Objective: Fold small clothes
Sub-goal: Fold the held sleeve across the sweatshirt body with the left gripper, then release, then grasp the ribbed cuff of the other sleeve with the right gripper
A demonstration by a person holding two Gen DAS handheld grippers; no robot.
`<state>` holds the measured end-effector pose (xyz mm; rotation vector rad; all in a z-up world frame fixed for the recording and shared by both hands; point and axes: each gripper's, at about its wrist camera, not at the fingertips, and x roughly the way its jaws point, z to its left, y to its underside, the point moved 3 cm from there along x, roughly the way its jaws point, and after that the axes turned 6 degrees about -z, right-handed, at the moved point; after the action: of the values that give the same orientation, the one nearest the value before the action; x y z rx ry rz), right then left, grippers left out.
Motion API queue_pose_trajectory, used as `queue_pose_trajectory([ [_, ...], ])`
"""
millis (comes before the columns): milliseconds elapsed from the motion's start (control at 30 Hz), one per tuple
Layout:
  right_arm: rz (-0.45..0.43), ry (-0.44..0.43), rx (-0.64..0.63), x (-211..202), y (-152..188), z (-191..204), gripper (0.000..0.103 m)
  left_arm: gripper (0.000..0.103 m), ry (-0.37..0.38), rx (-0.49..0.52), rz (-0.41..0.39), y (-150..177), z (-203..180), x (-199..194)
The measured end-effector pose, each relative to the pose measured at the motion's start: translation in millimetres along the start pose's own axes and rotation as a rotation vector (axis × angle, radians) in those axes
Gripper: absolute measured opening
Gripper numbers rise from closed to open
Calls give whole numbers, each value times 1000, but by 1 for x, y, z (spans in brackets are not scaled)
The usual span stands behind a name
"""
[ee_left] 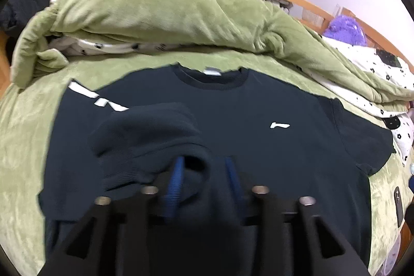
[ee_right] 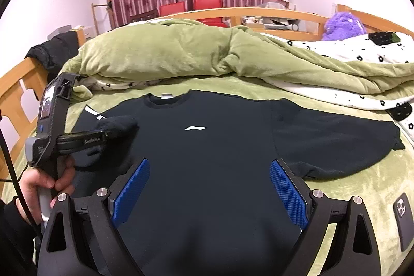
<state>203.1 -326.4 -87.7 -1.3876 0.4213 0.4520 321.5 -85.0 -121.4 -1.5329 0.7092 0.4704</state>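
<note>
Dark navy sweatshirt (ee_right: 212, 146) lies face-up and flat on the green bed cover (ee_right: 362, 180), collar toward the bunched green duvet (ee_right: 168, 53), one sleeve (ee_right: 336, 141) spread out toward the bed's edge near a phone (ee_right: 403, 219). Left claw (ee_left: 204, 177) is pinched on the other sleeve's cuff (ee_left: 145, 136), lifted and folded in over the chest. Right claw (ee_right: 209, 195) hovers wide open over the hem, gripping nothing, bare bed cover showing beside the hem.
</note>
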Motion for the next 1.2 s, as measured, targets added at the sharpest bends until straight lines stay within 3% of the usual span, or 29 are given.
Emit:
queue_pose_trajectory([
  [67,3,-13,-12,3,-1,11,93,73,-27,-20,-42,-1,13,-17],
  [300,47,-66,-58,22,7,57,92,73,-139,-102,-95,9,77,-71],
  [333,51,-71,-66,25,10,63,90,73,-160,-105,-102,13,86,-78],
  [400,69,-91,-101,32,18,78,69,73,-204,-103,-120,17,102,-89],
  [500,105,-108,-165,48,27,104,58,73,-244,-117,-148,17,128,-99],
  [700,113,-189,-244,82,24,162,62,73,-264,-169,-154,20,181,-101],
  [967,170,-238,-311,161,36,224,67,73,-287,-211,-139,29,234,-92],
  [1200,192,-204,-490,204,61,266,87,73,-302,-218,-108,37,251,-81],
])
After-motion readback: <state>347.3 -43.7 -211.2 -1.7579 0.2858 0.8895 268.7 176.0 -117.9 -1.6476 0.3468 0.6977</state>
